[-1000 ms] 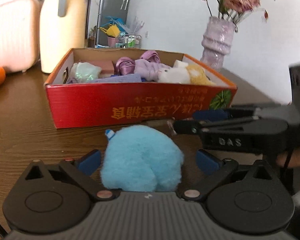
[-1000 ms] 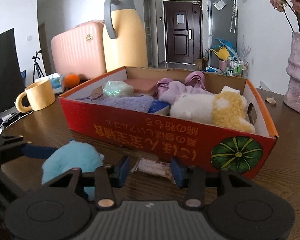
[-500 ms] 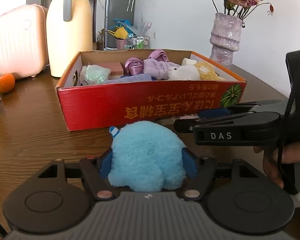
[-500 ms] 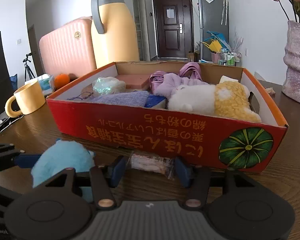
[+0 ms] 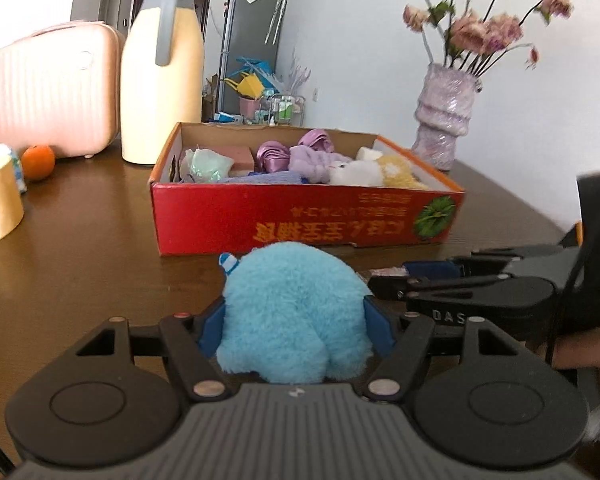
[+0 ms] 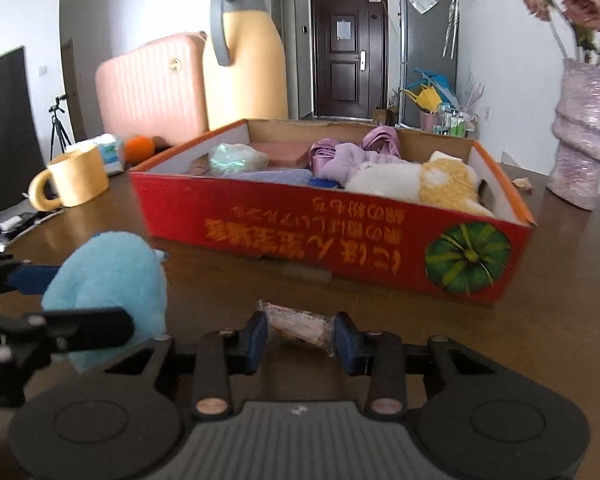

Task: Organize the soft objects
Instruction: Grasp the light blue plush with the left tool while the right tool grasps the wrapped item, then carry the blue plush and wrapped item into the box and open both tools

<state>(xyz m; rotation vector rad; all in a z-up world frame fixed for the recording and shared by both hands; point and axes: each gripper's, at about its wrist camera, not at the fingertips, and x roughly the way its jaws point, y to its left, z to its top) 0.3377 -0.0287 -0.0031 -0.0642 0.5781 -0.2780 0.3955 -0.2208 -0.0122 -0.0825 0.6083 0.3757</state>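
Near the red box point(image 5: 300, 216), our left gripper point(image 5: 296, 322) clamps the blue plush point(image 5: 294, 316); our right gripper point(image 6: 301, 338) pinches a small wrapped packet point(image 6: 300, 324).

Your box sits mid-table, with the loose items in front of it.

In your left wrist view, the red cardboard box point(image 5: 300, 216) lies at centre frame on the brown wooden table point(image 5: 80, 264), with the fluffy blue plush toy point(image 5: 294, 316) before it at lower centre. Behind the box, the tall yellow thermos jug point(image 5: 162, 76) stands upper left, the pink ribbed suitcase point(image 5: 48, 88) further left, the lilac vase point(image 5: 444, 120) upper right. In your right wrist view, a small clear-wrapped packet point(image 6: 300, 322) lies before the box, right of the plush; the yellow mug point(image 6: 74, 182) sits at left.
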